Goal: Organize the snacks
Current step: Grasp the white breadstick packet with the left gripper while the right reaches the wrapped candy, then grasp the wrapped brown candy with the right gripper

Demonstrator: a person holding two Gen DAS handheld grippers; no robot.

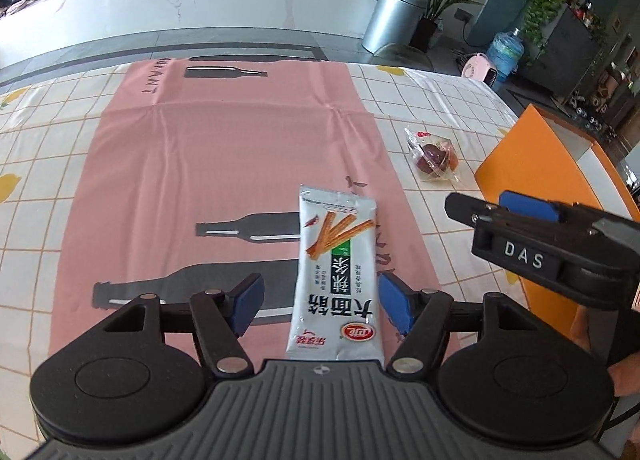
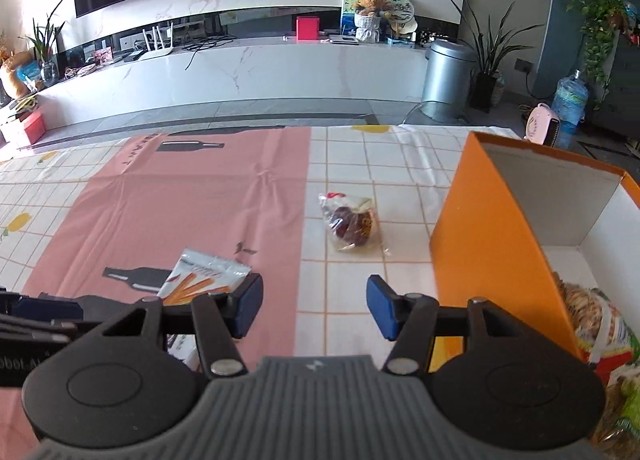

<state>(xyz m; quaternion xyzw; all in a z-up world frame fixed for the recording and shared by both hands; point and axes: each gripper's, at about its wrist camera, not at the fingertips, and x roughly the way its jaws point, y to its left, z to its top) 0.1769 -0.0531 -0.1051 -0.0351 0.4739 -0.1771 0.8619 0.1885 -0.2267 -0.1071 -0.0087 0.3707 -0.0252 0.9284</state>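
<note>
**Two snacks out, one box waiting**

On the pink mat at the middle of the tabletop (image 1: 48, 132), the white stick-snack packet (image 1: 336, 280) lies flat, and your left hand-held gripper (image 1: 318, 306) sits right over its near end, jaws spread wide on either side. The blue pads (image 1: 394, 306) stand just beside the packet's edges, the right-hand one very close, but I see no squeeze on the wrapper, so call that gripper released, lined up for a pinch along the packet's narrow width. That looks like why you've come in lengthwise: the slim side fits between the jaws.

Over to your right hand-held gripper (image 2: 314, 306): jaws apart, nothing between them, hanging above the checked cloth just beside the orange box (image 2: 492, 228). Empty and released. It seems parked there to leave your left side room to work.

Now the count. Two loose snacks on the tabletop: the one stick packet, and one clear-wrapped dark sweet (image 2: 352, 226) well apart from it, between the mat and the box. One box, open at the top, with several packets (image 2: 592, 320) already inside; how many I cannot tell, they overlap. Two grippers, neither holding anything.

By my reckoning you're well along, with two pieces left to box.
</note>
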